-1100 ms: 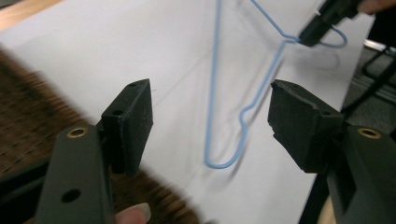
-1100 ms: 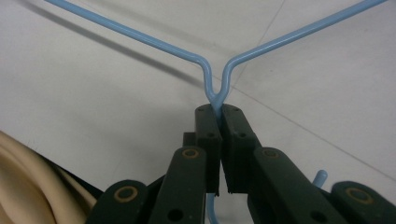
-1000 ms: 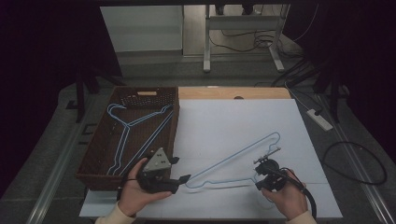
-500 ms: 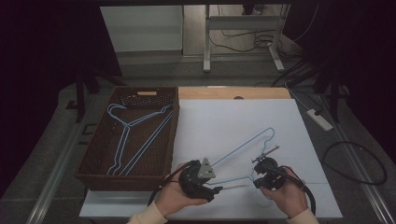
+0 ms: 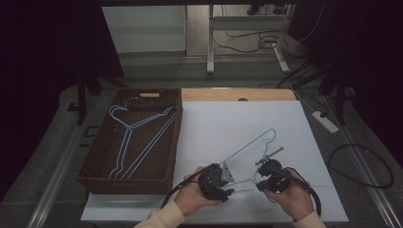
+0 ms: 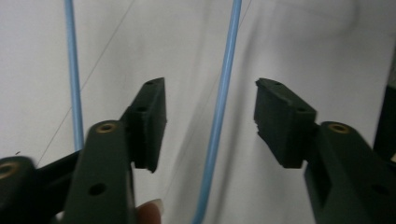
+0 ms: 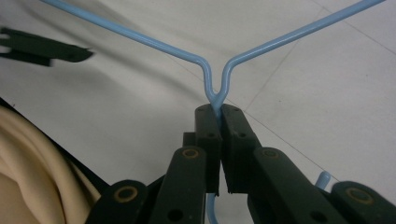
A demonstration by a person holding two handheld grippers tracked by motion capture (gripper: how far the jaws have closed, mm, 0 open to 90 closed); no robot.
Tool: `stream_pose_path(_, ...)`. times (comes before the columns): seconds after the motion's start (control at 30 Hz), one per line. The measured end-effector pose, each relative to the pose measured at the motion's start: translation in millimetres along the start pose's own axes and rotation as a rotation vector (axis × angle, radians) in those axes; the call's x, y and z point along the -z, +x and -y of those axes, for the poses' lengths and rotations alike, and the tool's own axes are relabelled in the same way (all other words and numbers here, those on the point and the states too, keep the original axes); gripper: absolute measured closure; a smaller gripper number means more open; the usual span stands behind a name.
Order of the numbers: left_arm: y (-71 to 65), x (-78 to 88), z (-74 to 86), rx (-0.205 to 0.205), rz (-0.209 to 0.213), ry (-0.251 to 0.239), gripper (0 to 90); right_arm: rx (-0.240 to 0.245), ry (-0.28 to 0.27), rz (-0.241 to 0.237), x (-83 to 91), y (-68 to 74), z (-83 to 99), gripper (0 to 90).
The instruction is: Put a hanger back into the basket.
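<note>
A blue wire hanger [image 5: 247,142] lies on the white sheet [image 5: 228,118] near the front. My right gripper [image 5: 261,179] is shut on its neck, where the two arms meet in a V [image 7: 215,88], as the right gripper view [image 7: 219,109] shows. My left gripper [image 5: 230,186] sits just to its left. In the left gripper view its jaws [image 6: 210,93] stand apart around one hanger wire [image 6: 224,116] and have just been closing; the pads [image 6: 149,116] do not touch it. A second wire [image 6: 72,70] runs outside the jaws.
A dark wicker basket [image 5: 95,161] at the left holds more blue hangers [image 5: 128,137]. A wooden board [image 5: 237,94] edges the far side of the sheet. A power strip [image 5: 325,121] and cables lie to the right. A beige sleeve [image 7: 28,177] is close by.
My left gripper has moved right from beside the basket to the hanger, and its jaws have narrowed around a wire. The right gripper has kept its grip and place.
</note>
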State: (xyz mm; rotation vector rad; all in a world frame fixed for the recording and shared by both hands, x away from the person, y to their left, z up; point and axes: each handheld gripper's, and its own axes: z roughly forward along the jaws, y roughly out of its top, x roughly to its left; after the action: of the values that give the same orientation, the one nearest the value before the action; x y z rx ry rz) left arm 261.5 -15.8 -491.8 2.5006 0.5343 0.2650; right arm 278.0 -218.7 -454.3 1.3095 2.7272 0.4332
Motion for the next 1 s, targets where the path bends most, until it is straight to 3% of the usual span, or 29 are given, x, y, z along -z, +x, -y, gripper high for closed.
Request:
stream_pose_path(0.07, -0.9, -1.7, -0.1, -0.007, -0.001, 0.007, 56.6, 0.003, -0.002, -0.001, 0.4, 0.5, -0.6, 87.0)
stream_pose_path(0.1, -2.2, -3.1, -0.2, -0.017, -0.004, 0.015, 56.6, 0.005, 0.001, -0.004, 1.0, 0.7, -1.3, 87.0)
stream_pose_path(0.13, -3.9, -4.2, -0.4, -0.032, -0.003, 0.024, 67.7, 0.002, -0.003, -0.011, 1.8, 1.1, -2.4, 87.0)
stream_pose_path(0.2, -5.0, -4.5, -0.4, -0.036, -0.007, 0.025, 77.0, 0.003, -0.003, -0.014, 2.2, 1.2, -2.6, 87.0)
stream_pose_path(0.23, -6.1, -3.9, -0.6, -0.05, -0.024, 0.036, 77.0, 0.005, -0.002, -0.022, 3.0, 1.1, -3.0, 87.0)
stream_pose_path(0.27, -6.1, -3.5, -0.5, -0.054, -0.021, 0.037, 84.0, 0.017, -0.001, -0.031, 3.9, 1.1, -3.1, 86.9)
stream_pose_path(0.47, -8.3, 1.2, -1.7, -0.073, -0.015, 0.033, 86.3, 0.053, -0.044, -0.011, 6.8, 1.6, -2.1, 85.8)
stream_pose_path(0.53, -5.9, 4.2, -0.6, -0.045, -0.01, 0.013, 86.6, 0.053, -0.115, -0.027, 14.0, -1.9, -1.6, 83.1)
stream_pose_path(0.6, -4.6, 5.7, -0.6, -0.033, -0.007, 0.008, 86.7, 0.044, -0.186, -0.072, 19.9, -5.1, -1.3, 75.7)
stream_pose_path(0.63, -2.1, 9.9, -0.8, -0.008, -0.005, -0.013, 86.7, 0.045, -0.25, -0.093, 24.2, -6.3, -1.2, 69.7)
stream_pose_path(0.67, -2.1, 9.9, -0.8, -0.008, -0.005, -0.013, 86.7, 0.044, -0.297, -0.104, 27.4, -7.1, -1.2, 64.5)
stream_pose_path(0.7, -0.8, 12.3, -0.9, 0.007, -0.003, -0.024, 86.7, 0.044, -0.297, -0.104, 27.4, -7.1, -1.2, 64.5)
stream_pose_path(0.73, 0.3, 14.5, -0.8, 0.018, 0.0, -0.032, 86.7, 0.026, -0.444, -0.143, 39.9, -10.0, -0.8, 59.9)
stream_pose_path(0.83, 3.4, 21.0, 0.5, 0.053, 0.01, -0.057, 86.8, 0.003, -0.608, -0.141, 58.7, -15.1, 2.3, 54.9)
stream_pose_path(0.87, 4.8, 23.6, 1.4, 0.068, 0.014, -0.068, 86.8, 0.003, -0.608, -0.141, 58.7, -15.1, 2.3, 54.9)
stream_pose_path(0.93, 9.3, 30.0, 4.1, 0.113, 0.029, -0.097, 86.8, -0.008, -0.707, -0.143, 74.0, -21.1, 7.6, 52.4)
stream_pose_path(1.0, 13.5, 35.3, 6.2, 0.148, 0.04, -0.119, 86.8, -0.021, -0.767, -0.156, 86.5, -29.0, 14.9, 49.6)
